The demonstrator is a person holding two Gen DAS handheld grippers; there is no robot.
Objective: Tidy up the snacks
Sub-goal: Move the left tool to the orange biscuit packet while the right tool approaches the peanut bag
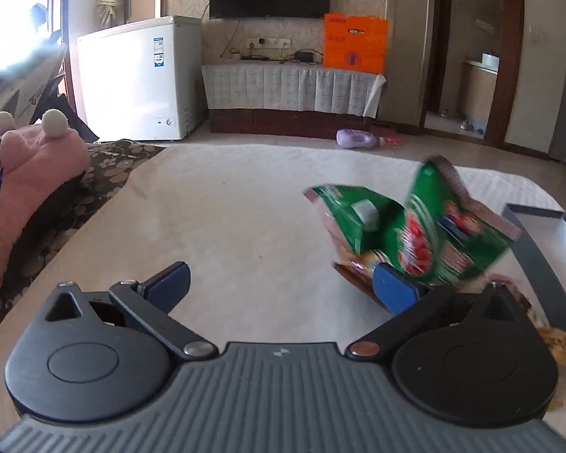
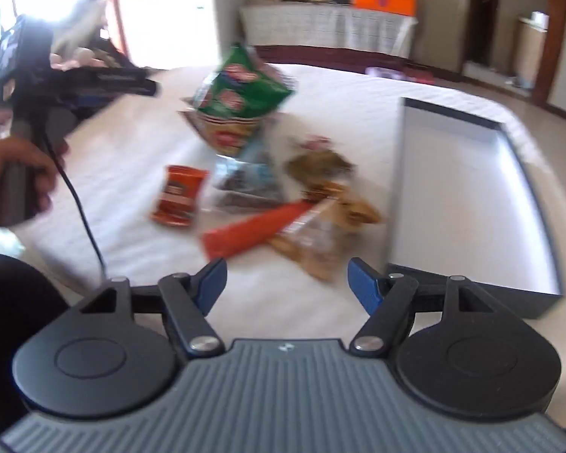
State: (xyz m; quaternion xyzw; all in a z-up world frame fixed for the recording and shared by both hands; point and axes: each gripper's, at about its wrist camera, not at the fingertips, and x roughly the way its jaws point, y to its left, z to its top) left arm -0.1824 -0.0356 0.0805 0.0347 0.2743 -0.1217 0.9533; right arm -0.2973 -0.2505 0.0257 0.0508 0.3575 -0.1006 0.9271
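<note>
Looking through the right wrist camera, I see a shallow grey box (image 2: 468, 196) with dark walls lying on the white bedspread (image 2: 139, 196) at the right, and its pale floor holds nothing I can make out. All the snacks lie outside it, heaped just to its left: a green bag (image 2: 241, 87) at the far end resting on another packet, a small red pouch (image 2: 179, 196) nearer left, a clear packet of dark pieces (image 2: 245, 185) in the middle, a long red wrapper (image 2: 256, 228) nearest me, and clear bags of golden-brown snacks (image 2: 320, 241) just beside the box wall. My right gripper (image 2: 286, 283) hangs above the near edge of the heap, its jaws wide apart with nothing between them. My left gripper (image 2: 105, 79) shows at the far left, gripped by a hand (image 2: 15, 181). Through the left wrist camera that left gripper (image 1: 283, 283) also has its jaws spread wide; the green bag (image 1: 415, 226) sits beside the right finger (image 1: 394, 288), blurred, and I cannot tell whether they touch. A pink plush (image 1: 30, 166) lies at the left.
</note>
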